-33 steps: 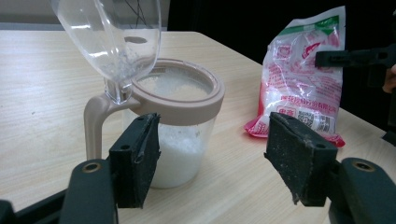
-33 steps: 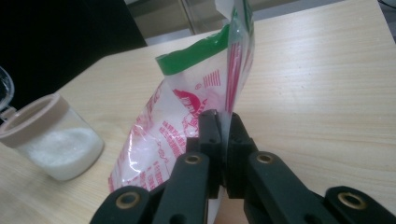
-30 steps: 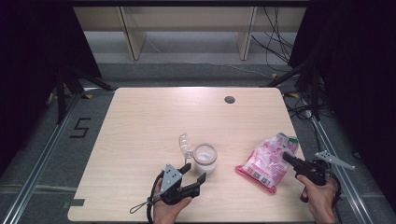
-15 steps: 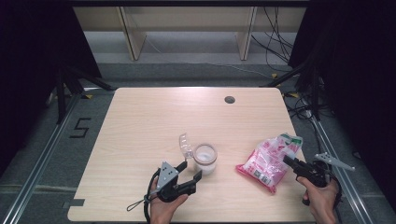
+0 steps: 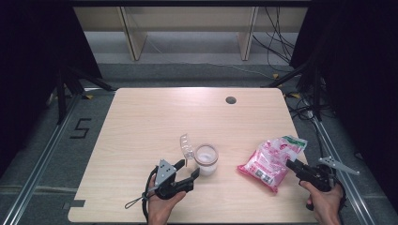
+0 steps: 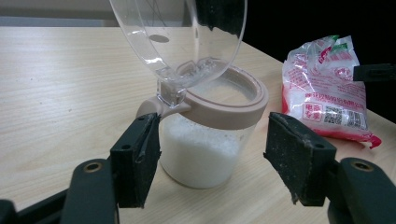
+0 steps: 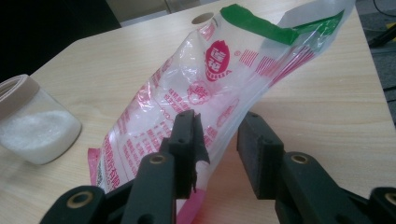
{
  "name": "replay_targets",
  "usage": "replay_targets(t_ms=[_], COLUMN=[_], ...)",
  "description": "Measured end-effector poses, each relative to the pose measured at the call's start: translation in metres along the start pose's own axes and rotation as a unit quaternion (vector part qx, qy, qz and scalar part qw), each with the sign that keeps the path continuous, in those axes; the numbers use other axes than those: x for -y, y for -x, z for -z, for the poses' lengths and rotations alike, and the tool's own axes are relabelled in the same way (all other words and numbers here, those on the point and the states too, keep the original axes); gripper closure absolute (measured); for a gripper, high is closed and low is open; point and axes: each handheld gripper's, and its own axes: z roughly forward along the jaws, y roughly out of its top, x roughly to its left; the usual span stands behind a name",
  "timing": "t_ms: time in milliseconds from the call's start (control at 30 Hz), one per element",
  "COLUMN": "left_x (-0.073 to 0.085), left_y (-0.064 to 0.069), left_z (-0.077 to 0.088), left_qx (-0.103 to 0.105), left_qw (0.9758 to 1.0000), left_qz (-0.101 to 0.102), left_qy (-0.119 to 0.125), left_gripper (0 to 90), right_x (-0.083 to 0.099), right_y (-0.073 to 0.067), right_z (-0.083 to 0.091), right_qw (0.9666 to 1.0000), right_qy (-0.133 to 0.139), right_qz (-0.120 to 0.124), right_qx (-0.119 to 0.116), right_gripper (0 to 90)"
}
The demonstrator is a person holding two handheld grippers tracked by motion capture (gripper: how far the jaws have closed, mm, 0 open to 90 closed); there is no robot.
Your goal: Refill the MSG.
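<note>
A clear jar (image 5: 206,159) of white granules with a beige rim stands at the table's front middle, its clear hinged lid (image 5: 187,146) flipped up. My left gripper (image 5: 188,168) is open around the jar (image 6: 208,149); the left pad is close to the wall and the right pad (image 6: 294,158) stands apart. A pink and white plastic bag (image 5: 272,161) with a green top lies to the right. My right gripper (image 5: 290,164) is at the bag's near edge. Its jaws have just been opening and stand open (image 7: 217,144), with the bag's edge (image 7: 219,88) loose between them.
A round cable hole (image 5: 230,100) sits near the table's far edge. The wooden table (image 5: 141,122) is bare on its left and far parts. Stand legs and cables lie on the floor to both sides, and a shelf stands beyond the far edge.
Both hands stay where they were. The bag's near edge lies looser at the right gripper's tips than one second ago. The jar and its lid have not moved.
</note>
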Motion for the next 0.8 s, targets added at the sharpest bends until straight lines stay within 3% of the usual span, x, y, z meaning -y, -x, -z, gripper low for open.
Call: replay_targets(t_ms=[33,100,133,167,333,400,600,667,800], left_x=[0.0,-0.001,-0.001,-0.001,-0.001,-0.001,-0.002,-0.002,-0.003], left_y=[0.0,-0.001,-0.002,-0.003,-0.004,-0.005,-0.008,-0.009,-0.012], left_z=[0.0,0.001,0.0,0.001,0.002,0.003,0.005,0.005,0.006], left_qx=[0.0,-0.002,0.0,0.0,-0.006,-0.006,-0.01,-0.014,-0.016], left_qw=[1.0,1.0,1.0,1.0,1.0,1.0,0.9999,0.9999,0.9998], left_qz=[0.0,-0.001,0.0,-0.002,0.0,-0.002,-0.002,0.001,-0.004], left_qy=[-0.001,0.0,0.002,0.0,-0.001,-0.003,-0.003,-0.004,-0.007], left_gripper=[35.3,35.3,35.3,35.3,35.3,35.2,35.3,35.3,36.7], right_x=[0.001,0.001,0.002,0.002,0.003,0.003,0.003,0.004,0.003], right_y=[-0.002,-0.003,-0.001,-0.003,-0.002,-0.005,-0.005,-0.008,-0.01], right_z=[0.001,0.004,0.004,0.006,0.009,0.012,0.014,0.015,0.015], right_qw=[0.9999,0.9998,0.9999,0.9997,0.9999,0.9997,0.9998,0.9995,0.9998], right_qy=[0.001,-0.003,-0.001,-0.004,0.009,0.006,0.018,0.017,0.02], right_qz=[-0.013,-0.022,-0.011,-0.023,-0.007,-0.022,-0.004,-0.026,-0.004], right_qx=[-0.003,0.003,-0.002,0.006,0.005,0.009,0.004,0.003,-0.004], right_gripper=[66.5,65.8,64.8,64.0,61.8,61.0,60.7,60.4,58.3])
